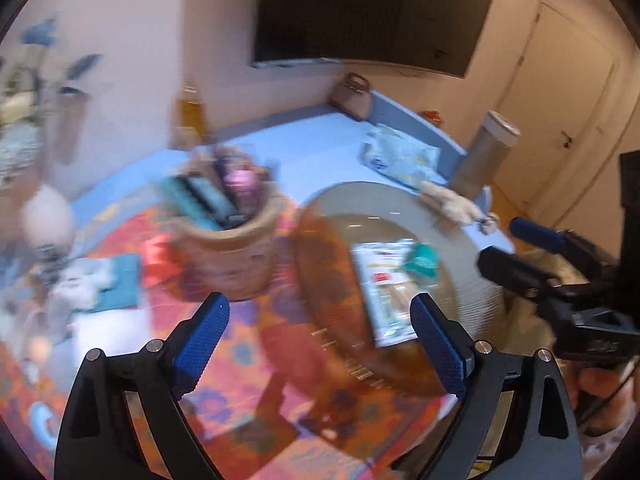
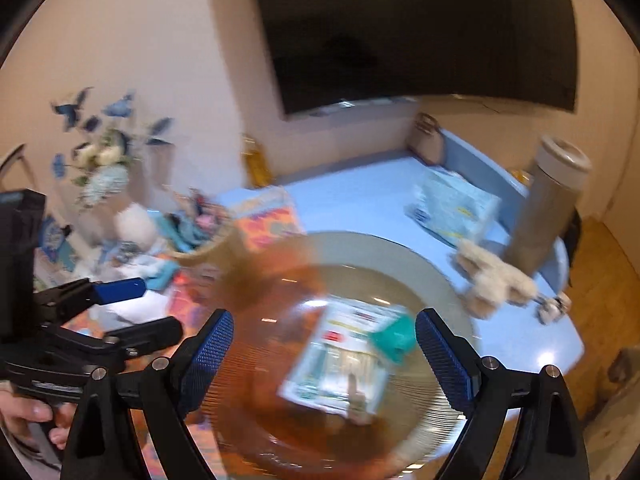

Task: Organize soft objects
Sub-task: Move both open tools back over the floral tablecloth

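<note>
Glass plate (image 2: 448, 280) holding white packet (image 2: 340, 360), basket (image 1: 228, 256) stuffed full

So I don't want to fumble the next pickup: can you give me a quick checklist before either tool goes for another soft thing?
1. Left tool empty, jaws wide: ok.
2. Right tool empty, jaws wide: ok.
3. Packet with teal item lying inside the glass plate: ok.
4. Beige plush toy free to reach, on the blue table beside the plate, close to the tall tumbler: ok, mind the tumbler.
5. The two tools clear of each other: ok.
6. Sharp view for aiming: not ok, both views are blurred.
</note>
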`<state>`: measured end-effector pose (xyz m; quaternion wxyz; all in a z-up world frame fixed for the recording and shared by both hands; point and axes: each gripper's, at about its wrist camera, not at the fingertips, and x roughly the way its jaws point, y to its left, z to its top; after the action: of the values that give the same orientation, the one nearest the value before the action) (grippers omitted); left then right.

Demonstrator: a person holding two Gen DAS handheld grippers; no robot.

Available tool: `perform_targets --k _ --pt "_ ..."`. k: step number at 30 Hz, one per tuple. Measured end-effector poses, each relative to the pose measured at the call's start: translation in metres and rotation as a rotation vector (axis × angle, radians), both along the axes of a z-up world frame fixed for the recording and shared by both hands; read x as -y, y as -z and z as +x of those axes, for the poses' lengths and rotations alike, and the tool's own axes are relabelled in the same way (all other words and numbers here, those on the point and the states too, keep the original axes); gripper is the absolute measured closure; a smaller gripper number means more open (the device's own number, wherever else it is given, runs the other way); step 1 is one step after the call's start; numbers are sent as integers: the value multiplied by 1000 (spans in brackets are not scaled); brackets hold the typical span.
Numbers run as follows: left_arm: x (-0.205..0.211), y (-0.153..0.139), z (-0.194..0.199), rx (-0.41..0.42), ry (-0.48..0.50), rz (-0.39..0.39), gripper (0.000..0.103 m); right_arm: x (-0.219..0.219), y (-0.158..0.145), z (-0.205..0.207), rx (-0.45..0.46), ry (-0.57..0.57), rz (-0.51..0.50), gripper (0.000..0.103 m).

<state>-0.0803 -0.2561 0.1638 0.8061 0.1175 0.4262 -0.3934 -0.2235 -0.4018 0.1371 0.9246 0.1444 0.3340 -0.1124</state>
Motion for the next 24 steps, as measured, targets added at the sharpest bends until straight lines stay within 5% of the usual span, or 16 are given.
perform_targets --k 11,18,24 --pt "-165 1 28 117 -291 87 8 -132 -9 56 72 -264 8 6" --pt "-278 54 48 18 -507 137 8 -208 24 101 -3 -405 -3 6" --pt "-327 116 47 -115 -607 142 8 -231 72 139 -88 -427 -24 6"
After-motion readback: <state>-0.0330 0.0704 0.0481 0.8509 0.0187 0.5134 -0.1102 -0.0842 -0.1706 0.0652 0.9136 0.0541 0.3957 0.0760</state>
